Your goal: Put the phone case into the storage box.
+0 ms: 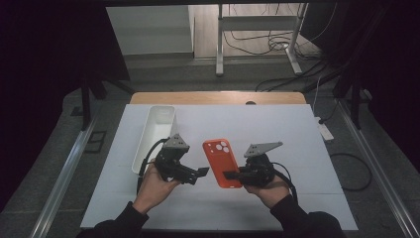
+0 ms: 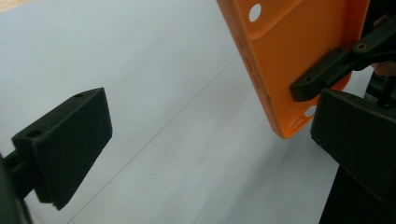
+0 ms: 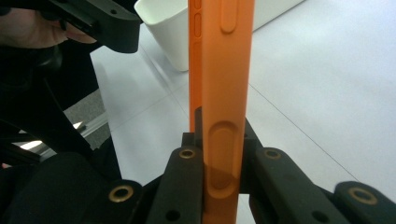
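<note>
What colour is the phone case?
Orange. The phone case shows best in the high view, with its camera holes on top.

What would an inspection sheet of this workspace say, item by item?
Surface: white sheet covering a wooden table.
Job's things: orange phone case, held by its near end and lifted off the sheet; white bin at the left, nothing seen inside.
Clutter: nothing seen.
Grippers: right gripper has its fingers shut on the phone case; left gripper is open, its fingers apart with nothing between them, beside the case.
Cables: one trails from each gripper; more lie on the floor beyond the table, and a power strip to the right.
Surroundings: grey floor, metal frame legs behind, dark curtains at both sides.
</note>
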The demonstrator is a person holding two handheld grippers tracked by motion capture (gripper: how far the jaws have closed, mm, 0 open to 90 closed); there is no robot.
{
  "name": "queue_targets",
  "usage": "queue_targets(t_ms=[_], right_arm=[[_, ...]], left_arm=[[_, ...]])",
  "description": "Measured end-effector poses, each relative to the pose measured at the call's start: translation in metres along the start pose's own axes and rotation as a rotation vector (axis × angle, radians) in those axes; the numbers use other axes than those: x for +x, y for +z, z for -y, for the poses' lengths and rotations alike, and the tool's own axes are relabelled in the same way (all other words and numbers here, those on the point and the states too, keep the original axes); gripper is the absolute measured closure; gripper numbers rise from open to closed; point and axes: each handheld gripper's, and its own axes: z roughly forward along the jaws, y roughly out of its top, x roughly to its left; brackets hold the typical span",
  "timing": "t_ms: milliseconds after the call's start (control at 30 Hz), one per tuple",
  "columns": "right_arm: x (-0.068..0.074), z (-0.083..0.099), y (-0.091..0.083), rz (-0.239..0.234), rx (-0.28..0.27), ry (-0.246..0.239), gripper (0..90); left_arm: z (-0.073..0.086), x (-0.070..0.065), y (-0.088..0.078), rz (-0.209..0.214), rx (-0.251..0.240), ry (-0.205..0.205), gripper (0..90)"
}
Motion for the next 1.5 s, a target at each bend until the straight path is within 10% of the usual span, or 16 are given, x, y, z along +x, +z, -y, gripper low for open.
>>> queue_targets(t_ms=[333, 1000, 1500], right_arm=[[0.004, 0.000, 0.002, 0.026, 0.011, -0.019, 84.2], [0.008, 0.000, 0.006, 0.050, 0.019, -0.051, 84.2], [0.011, 0.000, 0.008, 0.064, 0.026, -0.066, 84.2]], left_arm=[[-0.002, -0.002, 0.005, 0.010, 0.023, -0.022, 3.0], [-0.002, 0.002, 0.002, 0.127, 0.005, -0.105, 70.9], [0.002, 0.010, 0.002, 0.188, 0.022, -0.174, 88.7]])
